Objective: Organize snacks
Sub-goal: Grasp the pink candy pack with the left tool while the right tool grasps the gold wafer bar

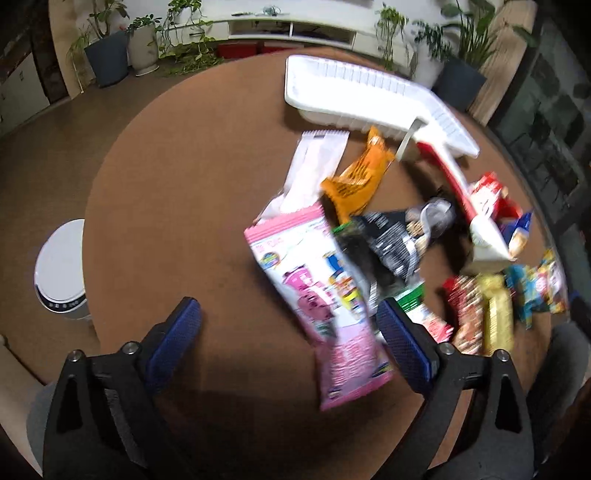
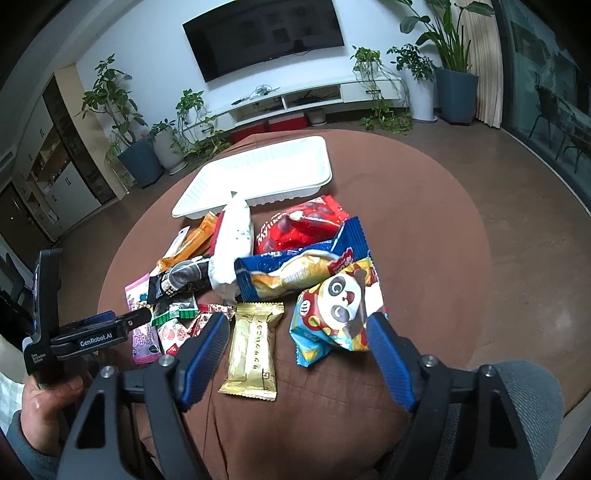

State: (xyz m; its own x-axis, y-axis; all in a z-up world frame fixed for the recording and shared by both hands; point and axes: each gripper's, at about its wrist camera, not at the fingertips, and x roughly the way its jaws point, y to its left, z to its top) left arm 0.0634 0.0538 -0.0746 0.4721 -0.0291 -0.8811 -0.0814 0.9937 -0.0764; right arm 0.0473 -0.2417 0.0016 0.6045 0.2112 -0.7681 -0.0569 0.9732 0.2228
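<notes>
Living room setup: wall TV (image 2: pixel 264 35), potted plants along the back, and a round brown table (image 2: pixel 424 221) with a heap of snack packs on it. A white tray (image 2: pixel 258 168) sits at the far side of the table, center-top in the right wrist view, and it looks empty, so I'd say the sorting has barely started.

Both tools are spread wide and holding nothing. The left gripper (image 1: pixel 288 325) hangs over the pink pack (image 1: pixel 317 295), which lies lower center in its frame between the blue pads, not pinched. The right gripper (image 2: pixel 295 343) hovers low, with the gold bar (image 2: pixel 253 350) between its fingers and the panda bag (image 2: pixel 340 310) just by the right finger.

Next move, my guess: drop onto one pack, close on it flat, and carry it to the tray without dragging its neighbours, since they overlap a lot.

View differences: the left wrist view is motion-blurred, but shows a white bin (image 1: pixel 61 269) at the left edge beside the table. Only the right view shows the tray's inside clearly, the TV, and the left tool from the side, at its left edge.
</notes>
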